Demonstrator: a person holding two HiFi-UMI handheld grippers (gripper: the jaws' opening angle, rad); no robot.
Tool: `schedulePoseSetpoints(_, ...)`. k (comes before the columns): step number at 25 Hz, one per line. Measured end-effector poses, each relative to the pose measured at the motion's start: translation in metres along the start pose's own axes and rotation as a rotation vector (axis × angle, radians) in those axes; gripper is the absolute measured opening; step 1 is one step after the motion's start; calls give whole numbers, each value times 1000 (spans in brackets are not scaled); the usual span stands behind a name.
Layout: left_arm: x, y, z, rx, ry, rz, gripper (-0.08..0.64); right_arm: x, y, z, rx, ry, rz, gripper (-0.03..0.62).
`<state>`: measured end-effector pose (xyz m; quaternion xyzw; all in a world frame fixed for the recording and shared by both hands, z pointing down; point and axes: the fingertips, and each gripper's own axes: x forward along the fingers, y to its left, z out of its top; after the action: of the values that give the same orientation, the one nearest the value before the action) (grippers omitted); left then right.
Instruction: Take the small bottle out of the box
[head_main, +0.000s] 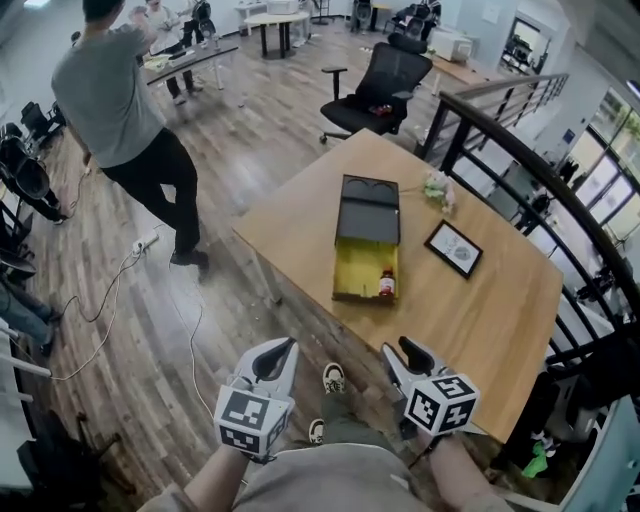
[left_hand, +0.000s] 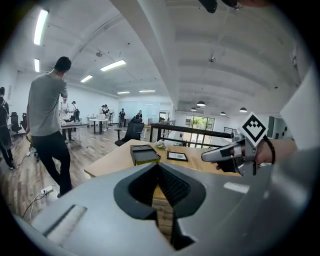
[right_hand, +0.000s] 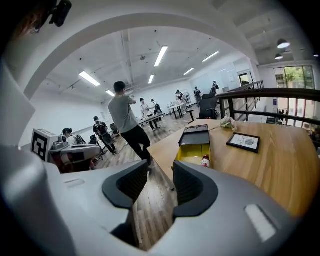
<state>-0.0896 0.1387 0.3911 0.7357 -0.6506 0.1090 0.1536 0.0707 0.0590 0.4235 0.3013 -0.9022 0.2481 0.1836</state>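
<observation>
The box (head_main: 366, 268) lies on the wooden table (head_main: 300, 215), its black lid (head_main: 369, 208) folded back and its yellow inside showing. The small bottle (head_main: 386, 284), red with a dark cap, stands in the box's near right corner; it also shows in the right gripper view (right_hand: 205, 161). Both grippers hang off the table's near edge, well short of the box. My left gripper (head_main: 284, 349) has its jaws together, empty (left_hand: 158, 167). My right gripper (head_main: 402, 349) stands open with nothing between its pads (right_hand: 160, 171). The left gripper view hides the bottle behind the box (left_hand: 145, 154).
A framed picture (head_main: 454, 248) and a small flower bunch (head_main: 437, 187) lie right of the box. A person (head_main: 120, 100) stands on the floor at the left, a black office chair (head_main: 380, 85) beyond the table, a dark railing (head_main: 520, 150) along the right.
</observation>
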Motion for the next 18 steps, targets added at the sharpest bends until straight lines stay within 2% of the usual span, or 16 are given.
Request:
schedulePoseSetpoints(10,91,46,1,2,93,-38,0,87,-56,10,68,81,-51,143)
schedulePoseSetpoints(18,168,76,1,-34,169,-78,0,146,-110,7,165,179,-101,143)
